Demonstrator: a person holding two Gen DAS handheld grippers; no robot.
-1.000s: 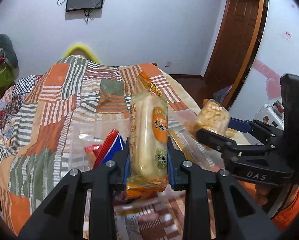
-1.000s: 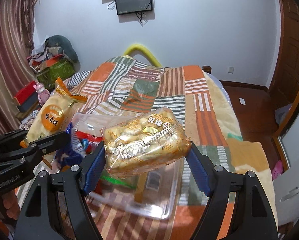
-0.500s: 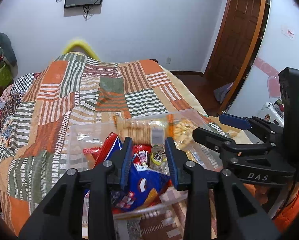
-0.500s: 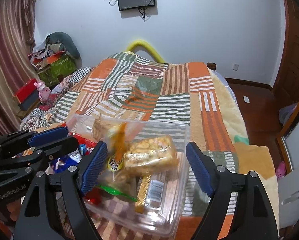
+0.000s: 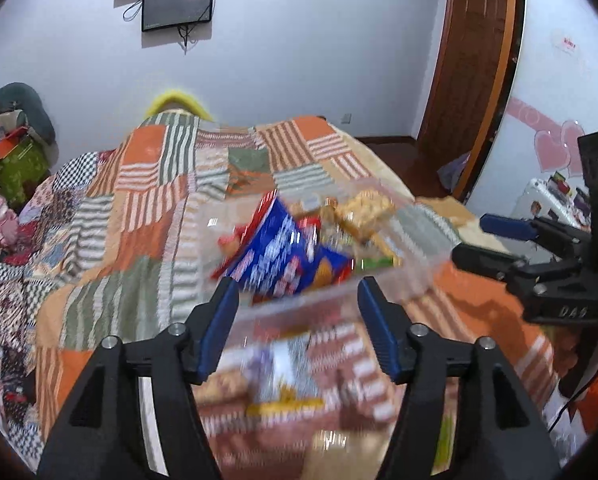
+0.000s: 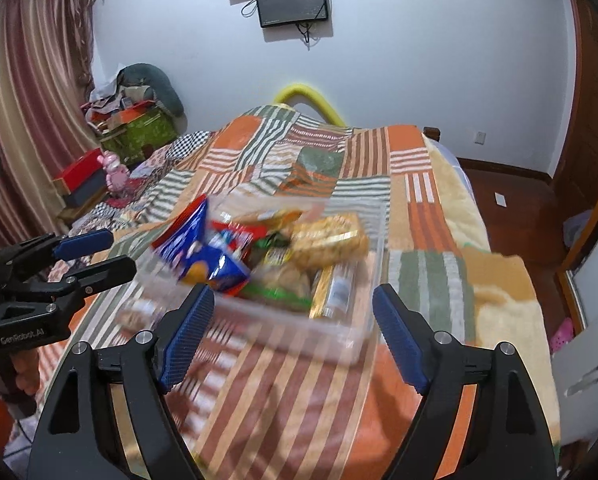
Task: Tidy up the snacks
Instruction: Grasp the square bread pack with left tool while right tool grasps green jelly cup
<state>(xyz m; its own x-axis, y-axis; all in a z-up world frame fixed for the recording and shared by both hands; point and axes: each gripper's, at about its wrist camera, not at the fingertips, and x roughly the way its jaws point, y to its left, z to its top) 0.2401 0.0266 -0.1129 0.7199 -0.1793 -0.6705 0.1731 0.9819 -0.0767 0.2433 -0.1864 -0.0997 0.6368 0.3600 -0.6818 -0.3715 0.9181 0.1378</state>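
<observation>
1. Left tongs [image 5: 297,328]: spread wide, nothing between the pads, poised near the bin's front edge.
2. Clear plastic bin [image 6: 363,332] on quilted bed [image 6: 419,216]: thin, rigid walls; best gripped at rim.
3. Blue snack bag [image 6: 203,258], biscuit pack [image 6: 331,240] inside: light, crinkly, slippery film, crushable; best pinched by sealed edges.
4. Right tongs [image 6: 293,340]: released, empty.

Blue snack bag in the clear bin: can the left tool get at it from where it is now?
Probably yes. The left tool is open and empty, and the blue snack bag lies on top of the clear bin just ahead, with nothing between.
</observation>
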